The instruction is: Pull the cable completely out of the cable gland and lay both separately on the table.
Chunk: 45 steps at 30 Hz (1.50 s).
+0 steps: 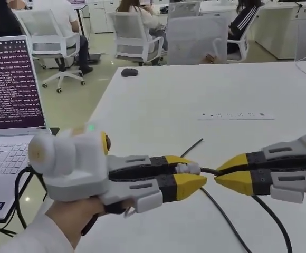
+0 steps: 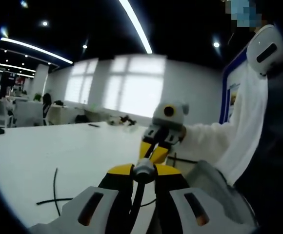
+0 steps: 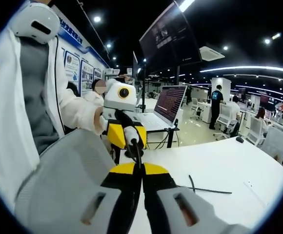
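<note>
Above the white table (image 1: 158,105), my left gripper (image 1: 196,171) is shut on the small white cable gland (image 1: 188,168). A black cable (image 1: 209,171) leaves the gland and runs straight into my right gripper (image 1: 218,173), which is shut on it a short way off. The two grippers face each other tip to tip. In the left gripper view the gland (image 2: 144,168) sits between the yellow jaws, with the right gripper (image 2: 154,148) just beyond. In the right gripper view my right gripper (image 3: 134,168) pinches the cable (image 3: 138,155), which leads to the gland (image 3: 131,136).
An open laptop (image 1: 10,100) stands at the left table edge. A power strip (image 1: 236,115) and a dark mouse (image 1: 129,72) lie farther back. Black cable lengths (image 1: 232,224) trail over the table below the grippers. Office chairs (image 1: 134,34) and seated people are behind.
</note>
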Motion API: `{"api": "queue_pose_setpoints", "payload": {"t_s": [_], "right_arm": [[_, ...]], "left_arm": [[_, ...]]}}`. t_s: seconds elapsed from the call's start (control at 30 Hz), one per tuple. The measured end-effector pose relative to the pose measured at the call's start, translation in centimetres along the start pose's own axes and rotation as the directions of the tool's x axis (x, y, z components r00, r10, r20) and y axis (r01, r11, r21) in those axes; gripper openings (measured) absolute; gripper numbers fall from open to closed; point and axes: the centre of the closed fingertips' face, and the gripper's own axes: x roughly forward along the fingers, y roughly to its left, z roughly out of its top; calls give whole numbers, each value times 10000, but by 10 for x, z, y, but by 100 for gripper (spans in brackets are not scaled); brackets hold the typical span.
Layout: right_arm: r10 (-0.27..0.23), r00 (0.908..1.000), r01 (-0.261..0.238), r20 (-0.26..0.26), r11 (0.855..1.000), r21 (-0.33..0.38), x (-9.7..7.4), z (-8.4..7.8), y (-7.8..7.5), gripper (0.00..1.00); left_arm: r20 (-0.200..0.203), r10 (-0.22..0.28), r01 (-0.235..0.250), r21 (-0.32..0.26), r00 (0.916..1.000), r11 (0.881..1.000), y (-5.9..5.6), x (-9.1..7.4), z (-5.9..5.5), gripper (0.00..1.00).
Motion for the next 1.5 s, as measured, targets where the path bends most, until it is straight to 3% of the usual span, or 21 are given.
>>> {"api": "queue_pose_setpoints", "payload": {"t_s": [0.3,0.5,0.7,0.93,1.03,1.13,1.33,1.5], "right_arm": [[-423,9984,438,-384,9983,380,-10,-24,-8,4],[-918,9900,981,-1069,9936,555,-24,-48,-16,4],[-1249,9781,1339,-1663,9900,440,-32,-66,-22,4],[-1447,9726,1568,-1823,9862,539,-35,-72,-25,4],[-1324,9685,1445,-2109,9886,428,-36,-76,-25,4],[-1410,9627,1440,-2311,9896,-42,-37,-74,-28,4],[-1624,9638,1507,-2113,9861,-703,-34,-52,-34,16],[-1607,9761,1459,-1460,9835,-1071,-29,-25,-37,17]], "left_arm": [[-106,322,-322,75,9994,9995,0,-8,-1,17],[129,508,-508,15,9986,9987,1,-11,5,17],[82,437,-438,91,9990,9990,-2,-4,6,17],[-26,540,-540,166,9985,9984,-1,0,5,17],[-323,769,-763,204,9965,9969,4,3,1,17],[-336,1034,-1030,143,9941,9946,11,3,1,17],[-398,1233,-1234,8,9916,9924,19,8,1,17],[-596,1318,-1316,77,9895,9913,26,14,-2,17]]}}
